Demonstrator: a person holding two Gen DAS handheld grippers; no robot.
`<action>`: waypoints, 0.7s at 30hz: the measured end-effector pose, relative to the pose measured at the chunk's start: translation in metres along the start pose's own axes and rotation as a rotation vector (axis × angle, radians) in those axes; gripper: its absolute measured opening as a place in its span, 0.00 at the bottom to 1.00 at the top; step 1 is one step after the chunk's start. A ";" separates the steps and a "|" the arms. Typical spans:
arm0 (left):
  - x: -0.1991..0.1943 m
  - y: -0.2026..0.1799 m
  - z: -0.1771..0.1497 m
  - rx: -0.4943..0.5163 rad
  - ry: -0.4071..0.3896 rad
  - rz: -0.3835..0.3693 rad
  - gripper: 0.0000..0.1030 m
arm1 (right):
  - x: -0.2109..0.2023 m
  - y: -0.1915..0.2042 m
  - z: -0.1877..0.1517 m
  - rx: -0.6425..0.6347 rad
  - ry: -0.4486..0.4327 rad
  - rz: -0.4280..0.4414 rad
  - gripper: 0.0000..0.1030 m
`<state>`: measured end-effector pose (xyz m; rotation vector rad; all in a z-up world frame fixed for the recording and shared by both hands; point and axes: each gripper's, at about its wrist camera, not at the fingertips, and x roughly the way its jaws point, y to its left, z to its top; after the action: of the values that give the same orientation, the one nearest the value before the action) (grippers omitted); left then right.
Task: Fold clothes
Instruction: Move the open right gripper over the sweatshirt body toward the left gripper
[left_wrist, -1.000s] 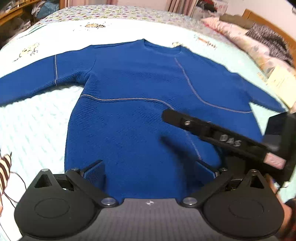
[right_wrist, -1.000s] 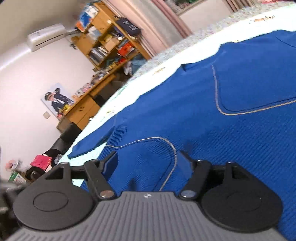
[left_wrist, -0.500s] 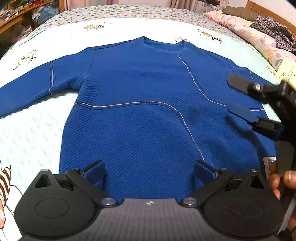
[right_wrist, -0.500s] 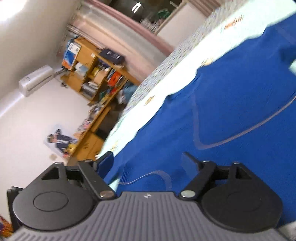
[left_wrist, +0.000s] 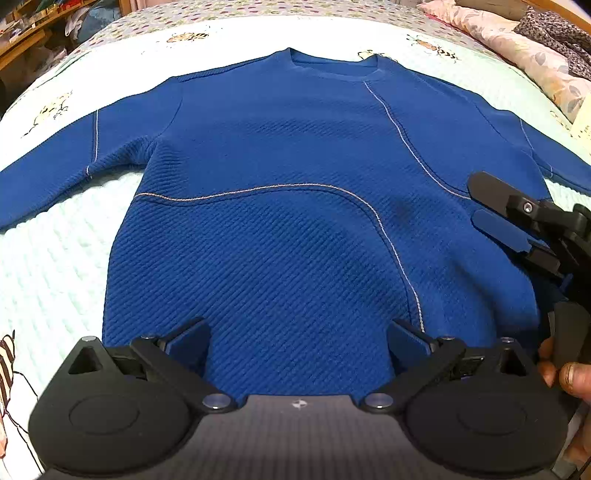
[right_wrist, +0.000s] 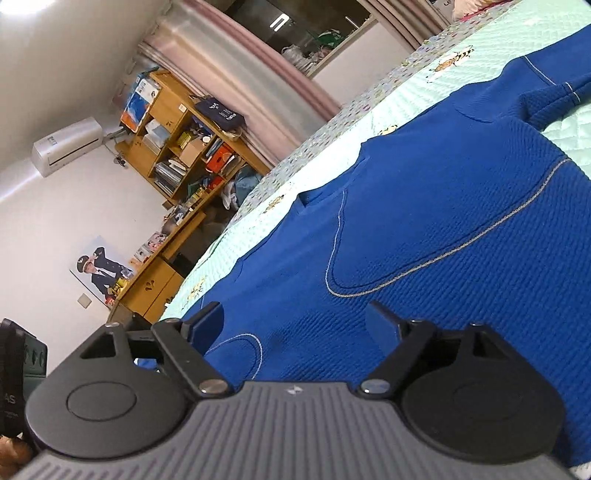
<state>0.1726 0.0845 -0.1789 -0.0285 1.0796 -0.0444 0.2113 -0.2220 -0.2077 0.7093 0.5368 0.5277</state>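
Retreating rightward, right hand-held gripper (left_wrist: 480, 206) uncovers sweater (left_wrist: 295, 229).

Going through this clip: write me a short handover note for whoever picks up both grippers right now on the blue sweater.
Left gripper: open, empty, poised at the hem of the blue sweater.
Right gripper: open, empty, low over the sweater's right side; also seen side-on in the left wrist view.
Sweater lies flat, front up, on the quilted bedspread, both sleeves spread outward, collar at the far end.
Done: garment laid out. No fold is visible.
Left: all folds, probably sleeves in first, then the body.
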 end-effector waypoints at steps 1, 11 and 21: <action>0.001 0.000 0.001 0.000 0.002 0.001 0.99 | 0.000 -0.001 0.000 0.000 -0.001 0.001 0.82; 0.003 0.008 0.005 -0.044 0.024 -0.025 0.99 | 0.001 -0.001 -0.002 -0.011 0.001 0.003 0.82; 0.003 0.007 0.001 -0.043 0.006 -0.020 0.99 | 0.000 -0.004 -0.001 0.004 -0.011 0.028 0.82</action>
<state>0.1751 0.0916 -0.1814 -0.0782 1.0866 -0.0394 0.2112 -0.2242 -0.2113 0.7238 0.5185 0.5484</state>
